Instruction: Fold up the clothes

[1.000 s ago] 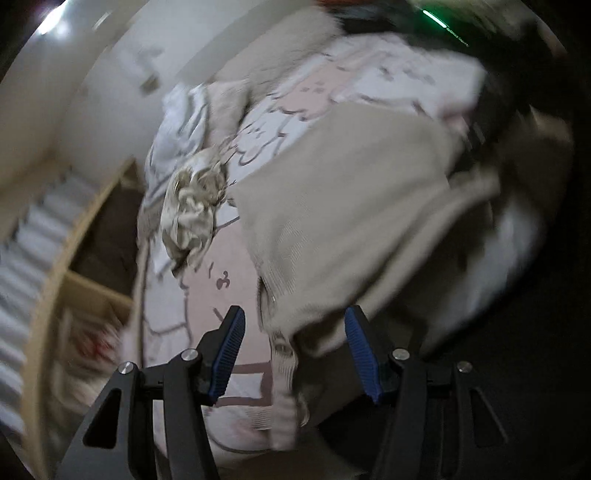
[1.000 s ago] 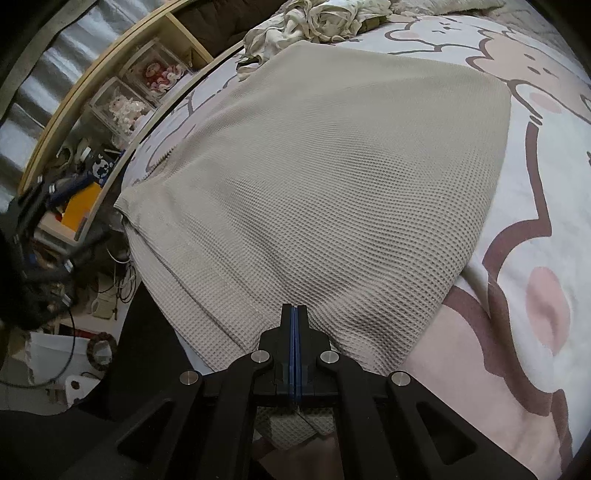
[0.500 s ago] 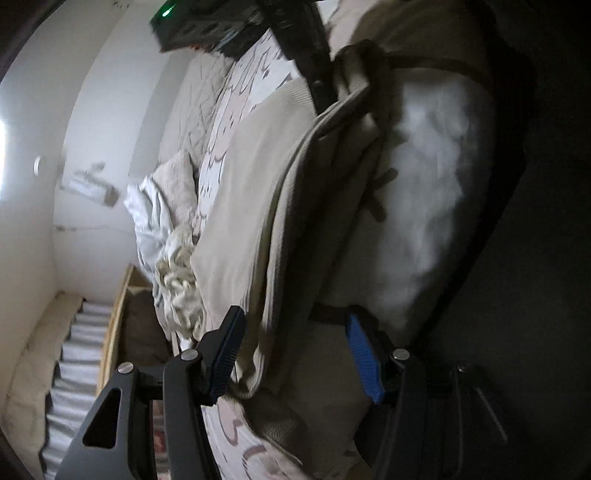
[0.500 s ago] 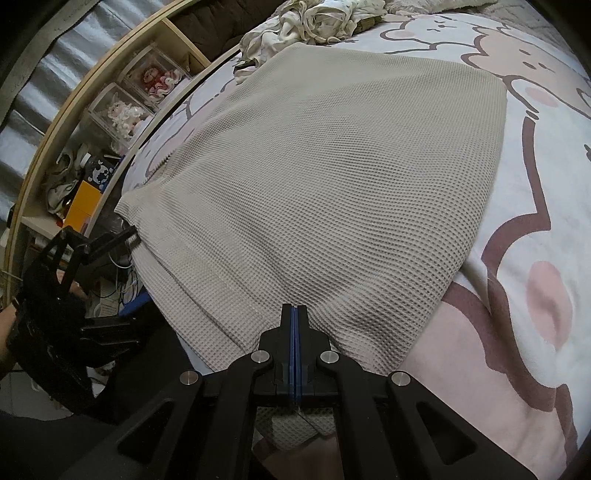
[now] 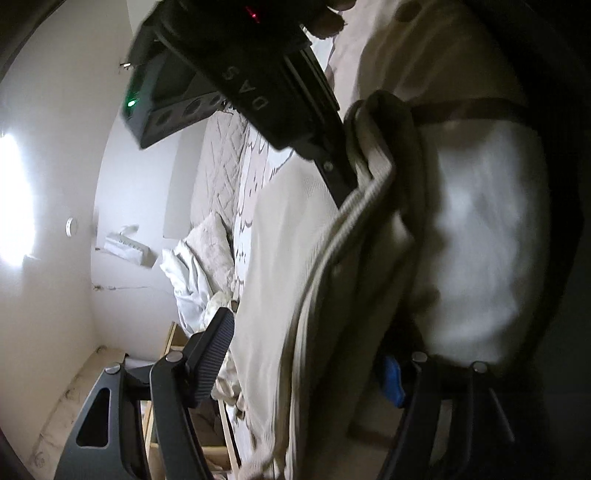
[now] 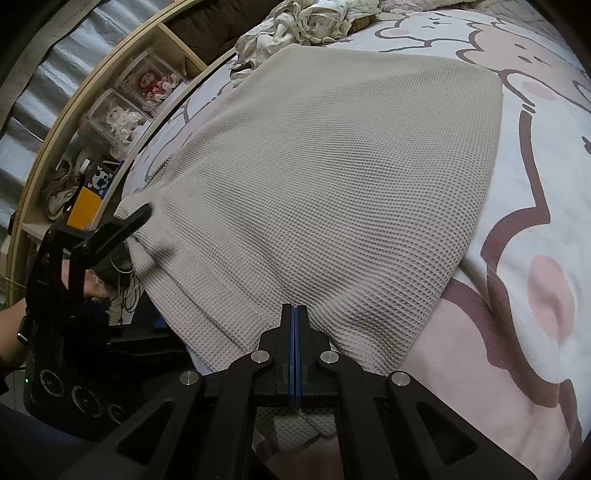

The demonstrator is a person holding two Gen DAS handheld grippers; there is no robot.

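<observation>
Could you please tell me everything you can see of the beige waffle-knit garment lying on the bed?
The beige waffle-knit garment is a soft textured knit with a stitched hem along its near edge. It lies spread fairly flat on the cartoon-print bedsheet, its near edge hanging over the side of the bed. The right hand-held gripper is shut on the near hem. The left hand-held gripper, jaws opening, straddles its left corner without pressing. Crumpled cream clothes lie at its far edge.

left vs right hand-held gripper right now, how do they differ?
The left hand-held gripper has its jaws apart and opening, the beige waffle garment hem between them; the right hand-held gripper is shut on that garment's near edge. Left sits at the bed's side edge, right at the near hem. Both are black with blue pads.
</observation>
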